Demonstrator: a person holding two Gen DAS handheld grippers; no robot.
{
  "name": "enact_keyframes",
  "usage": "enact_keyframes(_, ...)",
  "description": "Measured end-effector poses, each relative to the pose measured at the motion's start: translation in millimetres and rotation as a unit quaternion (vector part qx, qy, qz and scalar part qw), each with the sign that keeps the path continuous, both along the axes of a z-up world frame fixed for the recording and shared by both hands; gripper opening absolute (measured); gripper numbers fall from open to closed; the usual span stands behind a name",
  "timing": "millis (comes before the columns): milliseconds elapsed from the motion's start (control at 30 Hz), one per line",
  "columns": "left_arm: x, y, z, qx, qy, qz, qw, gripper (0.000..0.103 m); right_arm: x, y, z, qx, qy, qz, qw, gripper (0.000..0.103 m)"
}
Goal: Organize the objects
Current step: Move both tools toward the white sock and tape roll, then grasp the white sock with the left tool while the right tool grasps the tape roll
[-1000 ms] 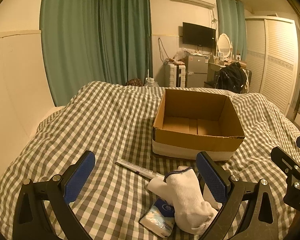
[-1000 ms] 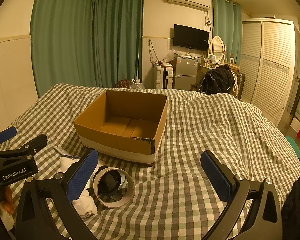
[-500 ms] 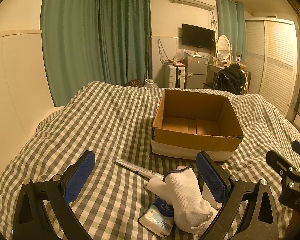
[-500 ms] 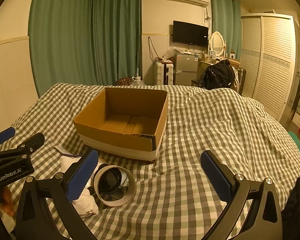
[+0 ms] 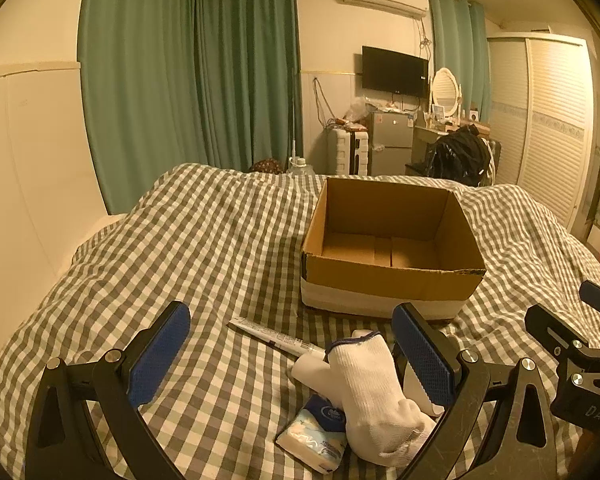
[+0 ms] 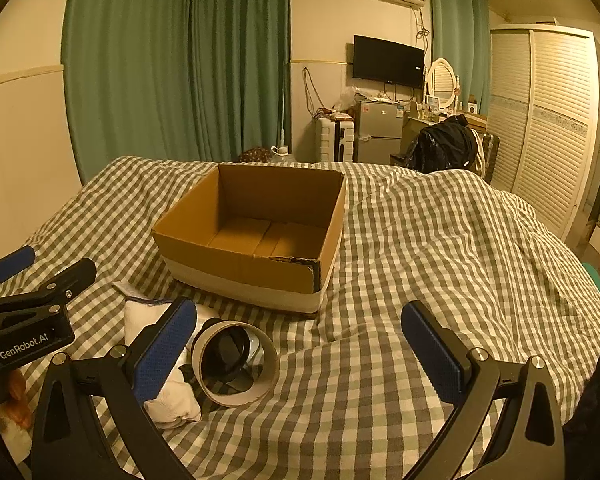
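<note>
Both black grippers, left gripper (image 5: 290, 354) and right gripper (image 6: 298, 350), hover with jaws spread wide, holding nothing. At twelve o'clock sits an open brown cardboard box (image 5: 392, 276); white socks (image 5: 374, 390) lie below.

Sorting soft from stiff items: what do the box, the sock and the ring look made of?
Box: matte brown corrugated cardboard, torn rim edge, pale band around its base. Sock: white ribbed knit fabric, limp. Ring: probably a tape roll, matte cardboard core, glossy dark inside.

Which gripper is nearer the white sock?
Left. The white sock lies between the fingers of the open left gripper, close to its right finger. The open right gripper sits further right, the sock just beyond its left finger.
</note>
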State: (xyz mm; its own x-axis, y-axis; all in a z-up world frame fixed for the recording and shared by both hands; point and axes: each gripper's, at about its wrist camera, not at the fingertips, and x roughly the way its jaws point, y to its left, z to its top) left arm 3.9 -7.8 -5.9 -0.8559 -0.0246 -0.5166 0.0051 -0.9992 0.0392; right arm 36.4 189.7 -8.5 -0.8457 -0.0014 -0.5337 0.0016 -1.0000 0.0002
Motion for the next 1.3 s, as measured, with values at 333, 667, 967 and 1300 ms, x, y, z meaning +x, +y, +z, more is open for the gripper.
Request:
enact_keyframes(333, 0.2, 1.2, -2.7, -0.001, -0.007, -0.011, 0.9999, 0.103, 0.8, -2.7, -1.7, 0.000, -0.005, 0.009, 1.000, 0.103)
enact_keyframes(667, 0.1, 5.3, -14.8, -0.015, -0.039, -0.028, 0.9987, 0.103, 1.1, -1.0, -0.6, -0.008, -0.011, 0.018, 1.000, 0.103)
enact_keyframes(967, 1.0, 25.3, -49.0, -0.017, -0.104, -0.085, 0.9908, 0.103, -8.2, 0.0, -15.1, -0.013, -0.042, 0.025, 0.999, 0.103)
enact_keyframes(1300, -10.4, 43.9, -88.4, 0.031, -0.165, -0.154, 0.9738, 0.061, -15.8, 9.2, -25.1, -0.027, -0.064, 0.013, 0.998, 0.103)
